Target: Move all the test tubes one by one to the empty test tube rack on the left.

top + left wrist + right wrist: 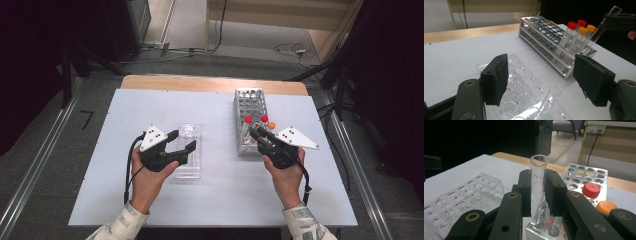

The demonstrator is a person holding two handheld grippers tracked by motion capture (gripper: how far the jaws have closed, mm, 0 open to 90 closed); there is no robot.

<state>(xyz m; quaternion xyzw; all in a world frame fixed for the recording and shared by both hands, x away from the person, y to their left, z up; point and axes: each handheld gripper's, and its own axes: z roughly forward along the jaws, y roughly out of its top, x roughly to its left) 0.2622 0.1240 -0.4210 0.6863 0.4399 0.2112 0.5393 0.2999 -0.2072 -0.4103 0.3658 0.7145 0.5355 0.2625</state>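
Your right gripper (537,192) is pinching a bare glass tube (537,182): both black pads press on its sides, about halfway up. The tube stands nearly upright between them, open mouth on top, faint lettering on the glass. Its lower end sits at a hole in the near corner of the metal rack (586,173); whether the foot is still inside that hole cannot be told. From the left gripper view the same tube (605,23) leans up and to the right out of the rack's end, with the right gripper clamped across it near the top.

The metal rack (250,117) lies on the right half of the white table (215,195), long side running away from you. At its near end stand capped tubes: two with red caps (576,25) and two with orange caps (586,28), close together. In the high view your right gripper (257,134) is at that same near end, just beside the caps.

Your left gripper (539,80) is spread, nothing touching either pad. It hovers over the clear plastic tray (524,82), which lies flat on the left half of the table, well apart from the metal rack. A second bare glass tube (550,98) stands tilted in one of the tray's near holes, between the two open pads but clear of both. In the high view the left gripper (182,142) points at the tray (189,150) from its left side.
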